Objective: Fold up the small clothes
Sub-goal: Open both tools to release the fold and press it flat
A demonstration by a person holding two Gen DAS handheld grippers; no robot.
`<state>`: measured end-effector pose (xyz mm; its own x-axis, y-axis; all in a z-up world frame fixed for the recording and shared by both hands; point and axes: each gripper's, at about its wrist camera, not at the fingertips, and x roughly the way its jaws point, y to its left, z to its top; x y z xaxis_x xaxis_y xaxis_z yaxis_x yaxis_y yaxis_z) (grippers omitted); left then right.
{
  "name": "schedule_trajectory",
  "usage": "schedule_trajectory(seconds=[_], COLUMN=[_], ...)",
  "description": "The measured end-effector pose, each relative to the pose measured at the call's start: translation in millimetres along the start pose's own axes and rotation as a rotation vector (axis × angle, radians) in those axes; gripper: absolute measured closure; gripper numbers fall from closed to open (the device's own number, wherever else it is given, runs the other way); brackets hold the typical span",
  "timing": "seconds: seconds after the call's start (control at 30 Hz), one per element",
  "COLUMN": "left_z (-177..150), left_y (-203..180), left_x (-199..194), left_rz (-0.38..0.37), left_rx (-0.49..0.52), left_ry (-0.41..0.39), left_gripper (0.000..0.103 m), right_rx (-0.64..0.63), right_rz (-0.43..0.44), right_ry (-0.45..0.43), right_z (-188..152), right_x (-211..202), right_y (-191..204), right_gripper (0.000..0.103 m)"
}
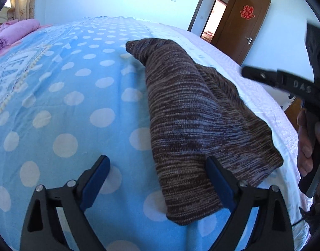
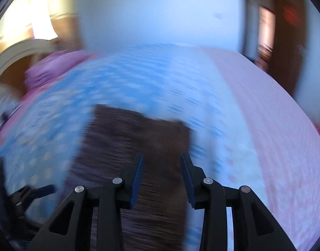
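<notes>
A brown and blue striped knit garment [image 1: 191, 113] lies folded in a long strip on the blue polka-dot bedsheet [image 1: 65, 104]. My left gripper [image 1: 158, 163] is open wide, its jaws straddling the garment's near end, empty. In the blurred right wrist view the same garment [image 2: 134, 138] lies under and ahead of my right gripper [image 2: 162, 159], whose jaws stand apart with nothing between them. The right gripper also shows at the right edge of the left wrist view [image 1: 285, 81], held in a hand above the bed's edge.
A pink quilt [image 1: 13, 31] is bunched at the far left of the bed. A pale pink sheet [image 2: 275, 125] covers the bed's right side. A brown door [image 1: 241, 23] stands open in the back wall.
</notes>
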<state>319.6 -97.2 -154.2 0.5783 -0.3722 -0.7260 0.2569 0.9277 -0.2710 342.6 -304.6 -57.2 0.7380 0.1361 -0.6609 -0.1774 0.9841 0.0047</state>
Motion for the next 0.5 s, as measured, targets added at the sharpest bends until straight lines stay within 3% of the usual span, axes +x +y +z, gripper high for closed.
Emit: schedule_trajectory(seconds=[0.03, 0.1, 0.27, 0.4, 0.5], left_z=[-1, -2, -3, -4, -5], left_y=[-1, -4, -5, -3, -1], left_x=[-1, 0, -1, -3, -4], left_rz=[0.000, 0.003, 0.007, -0.011, -0.028], left_rx=[0.002, 0.012, 0.022, 0.014, 0.003], left_ry=[0.001, -0.001, 0.002, -0.001, -0.007], left_gripper=[0.008, 0.007, 0.006, 0.005, 0.004], right_rx=[-0.077, -0.177, -0.294, -0.214, -0.170], right_rz=[0.064, 0.103, 0.015, 0.055, 0.163], right_ry=[0.012, 0.025, 0.204, 0.191, 0.142], right_z=[6, 10, 10, 17, 22], right_x=[3, 13, 103, 108, 82], right_y=[22, 51, 95, 89, 78], right_gripper=[0.066, 0.066, 0.064, 0.059, 0.059])
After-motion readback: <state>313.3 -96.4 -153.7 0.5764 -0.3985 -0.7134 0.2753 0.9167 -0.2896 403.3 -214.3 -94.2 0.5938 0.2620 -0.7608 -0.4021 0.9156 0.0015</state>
